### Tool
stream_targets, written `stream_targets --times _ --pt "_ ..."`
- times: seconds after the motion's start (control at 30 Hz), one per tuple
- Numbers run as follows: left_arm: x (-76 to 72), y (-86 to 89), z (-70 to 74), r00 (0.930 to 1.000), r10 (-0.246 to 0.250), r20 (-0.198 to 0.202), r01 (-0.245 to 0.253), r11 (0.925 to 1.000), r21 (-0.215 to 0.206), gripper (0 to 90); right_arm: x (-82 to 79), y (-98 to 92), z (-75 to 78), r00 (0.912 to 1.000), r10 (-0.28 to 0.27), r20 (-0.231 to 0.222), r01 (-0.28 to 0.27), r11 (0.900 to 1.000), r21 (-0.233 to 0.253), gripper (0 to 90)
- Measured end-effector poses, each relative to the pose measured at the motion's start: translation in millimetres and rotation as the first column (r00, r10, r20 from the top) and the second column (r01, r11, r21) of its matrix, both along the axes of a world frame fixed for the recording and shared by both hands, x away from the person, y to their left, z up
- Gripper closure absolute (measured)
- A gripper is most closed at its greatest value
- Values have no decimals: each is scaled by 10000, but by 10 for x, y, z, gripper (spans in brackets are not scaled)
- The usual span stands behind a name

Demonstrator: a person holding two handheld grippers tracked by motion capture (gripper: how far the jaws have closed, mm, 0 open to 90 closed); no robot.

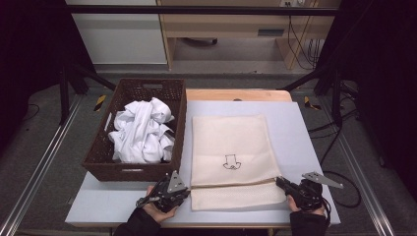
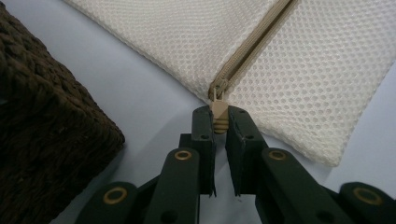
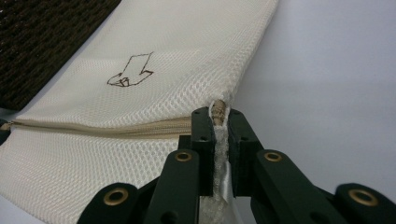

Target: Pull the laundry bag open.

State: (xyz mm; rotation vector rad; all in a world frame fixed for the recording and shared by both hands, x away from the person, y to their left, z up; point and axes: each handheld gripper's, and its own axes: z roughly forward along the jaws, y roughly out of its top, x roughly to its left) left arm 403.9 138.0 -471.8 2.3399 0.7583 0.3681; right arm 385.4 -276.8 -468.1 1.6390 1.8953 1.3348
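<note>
So the flat cream mesh laundry bag [image 1: 229,147] with the little brown doodle on it is lying on the pale grey table [image 1: 305,147], just right of the dark brown wicker basket [image 1: 110,162] stuffed with crumpled white clothes [image 1: 141,130]. The left gripper [image 2: 219,122] has its jaws pinched right on the beige zipper pull [image 2: 218,112] at the near-left end of the zip, and the right gripper [image 3: 217,122] is clamped on the bag's fabric edge at the opposite end of the zipper line. Looks to me like the step is unzipping. My tip: keep the right side anchored and pulling slightly away so the zip stays taut, then drag the pull straight along the teeth, low to the table. Angle it upward and the mesh will probably bunch and jam the slider.
</note>
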Motion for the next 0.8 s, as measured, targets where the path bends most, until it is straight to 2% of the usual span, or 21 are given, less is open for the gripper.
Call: stream_targets --times 0.03,0.27,0.4,0.47,0.53,0.63,0.67,0.8 --pt "7 11 -4 10000 -1 -48 0 10000 -91 812 1 -3 -3 10000 6 -5 -6 10000 -7 835" --pt "5 7 -1 9999 146 -15 -146 9999 -19 811 20 8 -42 9995 5 -316 -7 10000 -74 834" --pt "7 12 -14 9995 313 -9 -313 9993 -219 808 50 24 -102 9973 42 -733 -65 9995 -310 821" --pt "10 20 -24 9991 415 -42 -416 9983 -419 804 68 24 -150 9958 86 -909 -119 9993 -355 794" --pt "5 29 -28 9988 485 34 -482 9975 -523 798 84 16 -187 9950 88 -997 -136 9988 -479 731" --pt "-14 43 -3 9983 577 1 -575 9946 -861 749 90 8 -198 9970 53 -769 -102 9979 -637 615" --pt "-28 42 10 9980 635 24 -629 9923 -1067 729 93 11 -192 9983 22 -581 -72 9963 -856 575" --pt "-105 31 76 9976 657 202 -622 9877 -1431 663 87 35 -131 9999 -7 155 26 9918 -1276 480"
